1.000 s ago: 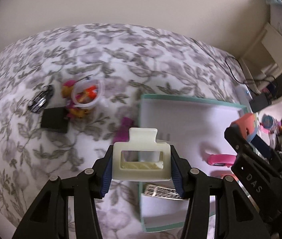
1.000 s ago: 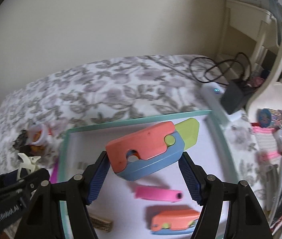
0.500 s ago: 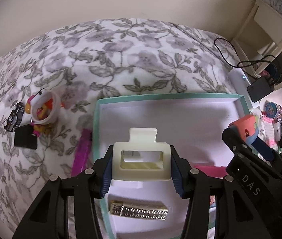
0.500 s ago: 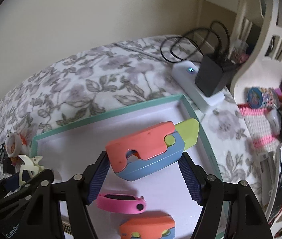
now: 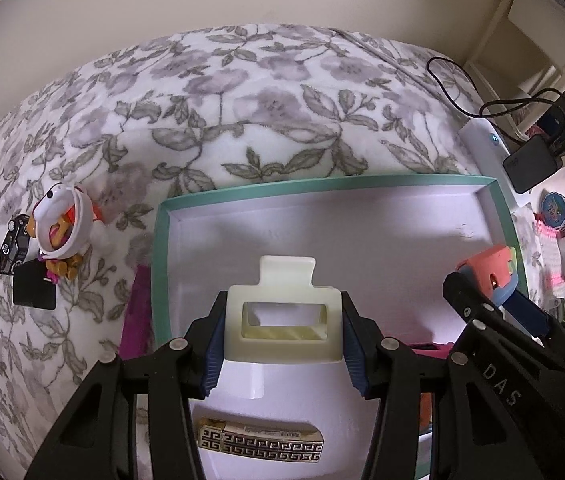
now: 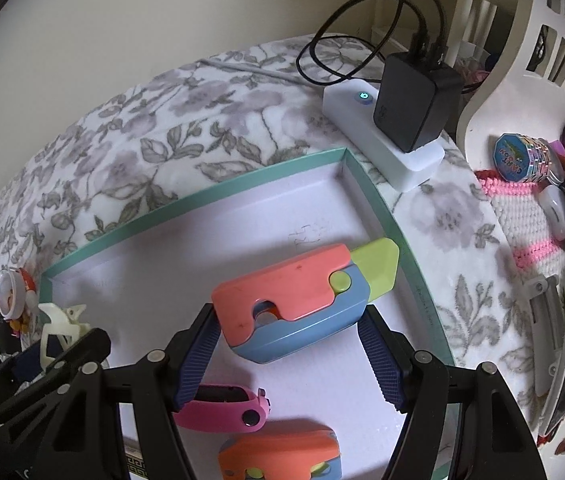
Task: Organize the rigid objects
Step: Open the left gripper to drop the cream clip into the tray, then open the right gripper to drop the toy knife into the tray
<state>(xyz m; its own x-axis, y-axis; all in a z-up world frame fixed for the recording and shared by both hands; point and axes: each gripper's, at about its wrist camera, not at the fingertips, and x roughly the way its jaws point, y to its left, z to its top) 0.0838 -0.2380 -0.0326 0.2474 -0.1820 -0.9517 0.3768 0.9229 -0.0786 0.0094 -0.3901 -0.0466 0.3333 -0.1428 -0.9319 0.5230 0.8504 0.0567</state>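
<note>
Left gripper (image 5: 282,332): ribbed blue fingers clamp a cream plastic claw hair clip (image 5: 282,320) above the teal-rimmed shallow box (image 5: 322,188). Right gripper (image 6: 288,354): fingers pinch a coral-and-blue toy knife (image 6: 290,312) with a lime blade over the box's right part. Box rests on a floral fleece bedspread (image 5: 242,92); a power strip (image 6: 382,136) lies beside it.

A floral bedspread (image 5: 242,112) covers the surface. At its far right edge, a white power strip (image 6: 382,136) carries a black charger (image 6: 414,100) with looping cable (image 6: 346,20); beside it stands a white openwork chair (image 6: 522,60).
</note>
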